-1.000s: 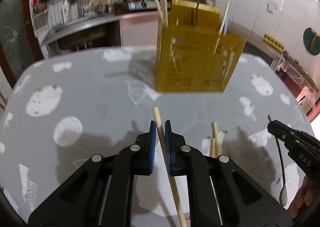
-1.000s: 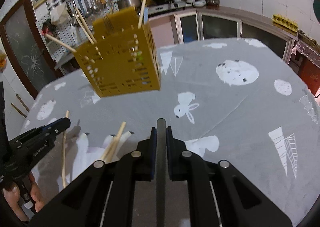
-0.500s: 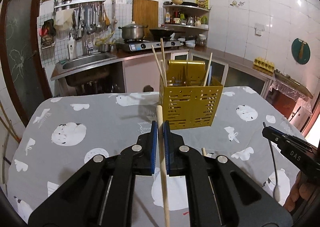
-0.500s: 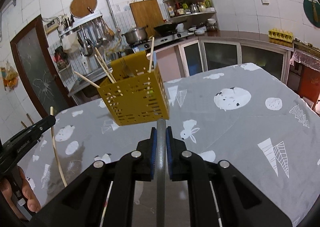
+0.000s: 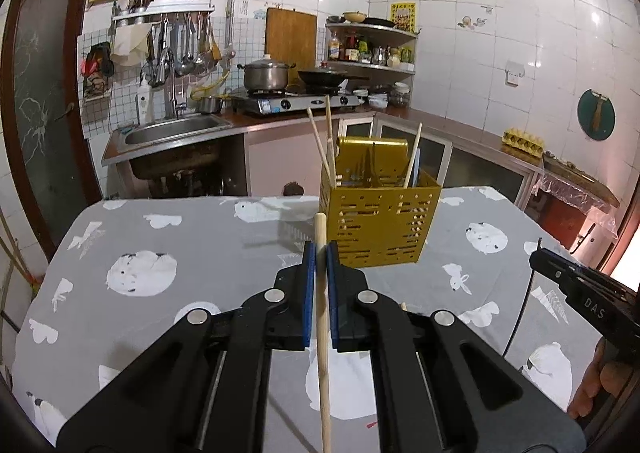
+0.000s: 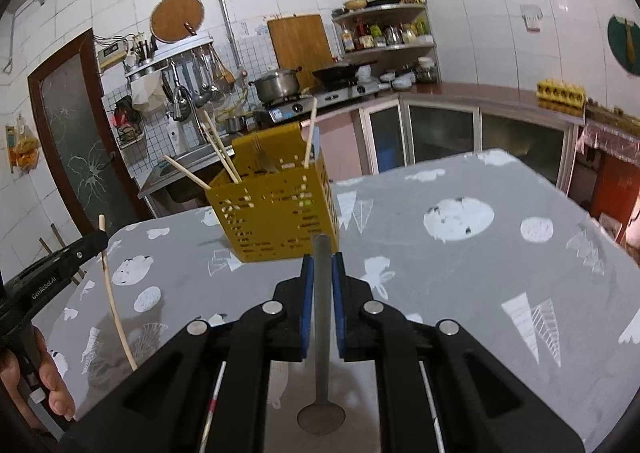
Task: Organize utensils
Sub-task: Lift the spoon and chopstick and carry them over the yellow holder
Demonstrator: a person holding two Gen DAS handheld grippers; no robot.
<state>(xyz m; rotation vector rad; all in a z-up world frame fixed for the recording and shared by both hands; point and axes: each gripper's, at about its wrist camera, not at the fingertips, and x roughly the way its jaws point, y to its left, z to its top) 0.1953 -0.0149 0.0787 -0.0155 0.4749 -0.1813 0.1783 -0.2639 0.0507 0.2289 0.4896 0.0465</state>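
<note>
i had raised both grippers clear of the table: left [image 5: 318, 267] clenched a chopstick [image 5: 322, 333], right [image 6: 322, 277] a spoon [image 6: 321, 333], caddy [image 5: 378, 225] ahead.

Both tools are higher above the grey counter [image 5: 224, 237] than a second ago and now look more level across the kitchen. The left tool [image 5: 319, 265] has lifted its thin wooden chopstick [image 5: 322, 333] up. The right tool [image 6: 322, 273] has lifted its grey metal spoon [image 6: 322, 333] too. The yellow holed utensil box [image 5: 378, 225] looks farther away and sharp now, not blurry.
</note>
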